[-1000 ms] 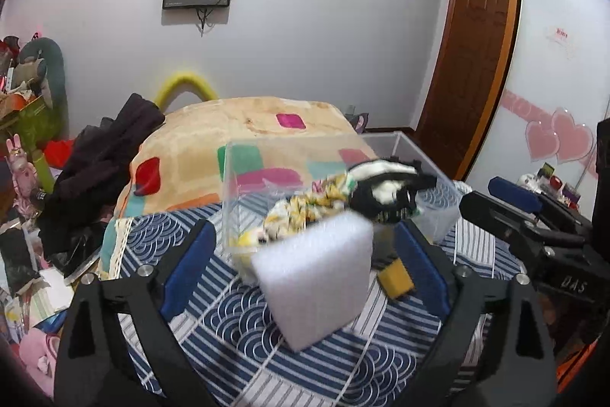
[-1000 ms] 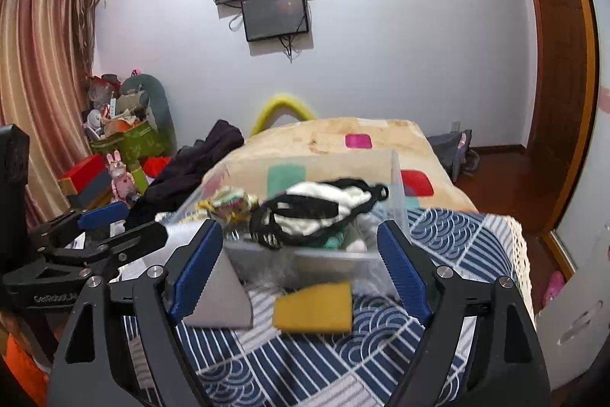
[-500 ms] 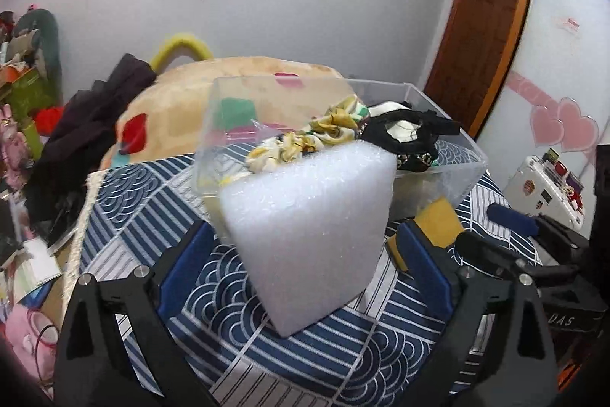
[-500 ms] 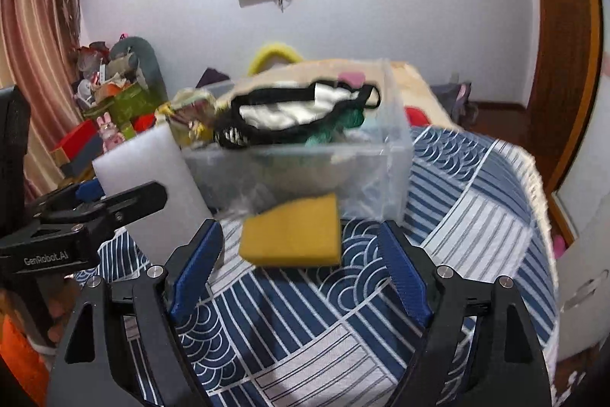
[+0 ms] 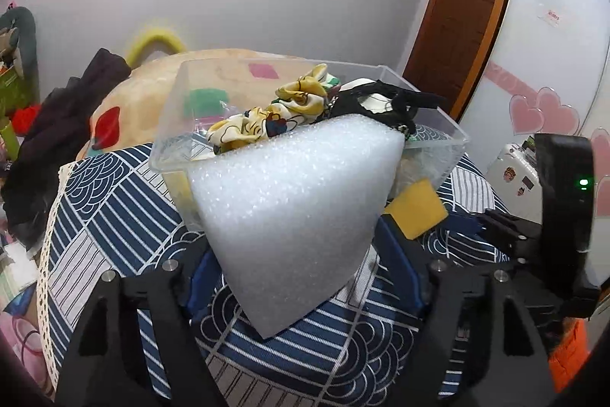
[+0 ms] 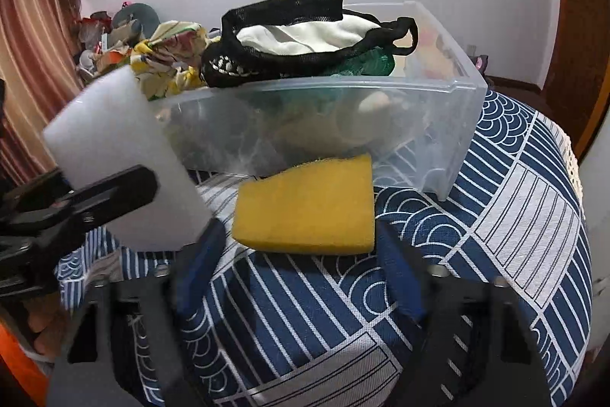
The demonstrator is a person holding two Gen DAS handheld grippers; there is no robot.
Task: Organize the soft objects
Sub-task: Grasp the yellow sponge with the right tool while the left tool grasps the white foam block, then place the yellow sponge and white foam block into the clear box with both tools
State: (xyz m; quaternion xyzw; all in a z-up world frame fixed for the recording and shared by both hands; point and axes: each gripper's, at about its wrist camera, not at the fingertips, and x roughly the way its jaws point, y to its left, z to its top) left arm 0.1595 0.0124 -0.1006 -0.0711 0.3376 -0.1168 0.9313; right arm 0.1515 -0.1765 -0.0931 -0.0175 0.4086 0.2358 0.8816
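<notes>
Foam block [image 5: 293, 212] sits clamped in the left gripper [image 5: 301, 277], just short of the clear bin [image 5: 438, 124] ahead, while the yellow sponge [image 6: 309, 205] lies crosswise between the spread fingers of the empty right gripper [image 6: 297, 277] (the nearer one).

My left black plastic two-finger claw [image 5: 301, 277] has blue ribbed pads [image 5: 398, 267] inside its angular arms, each arm pinned with round silver screws. My right black plastic two-finger claw [image 6: 301, 273] matches it; its boxy black body shows a small green light in the left view.
</notes>
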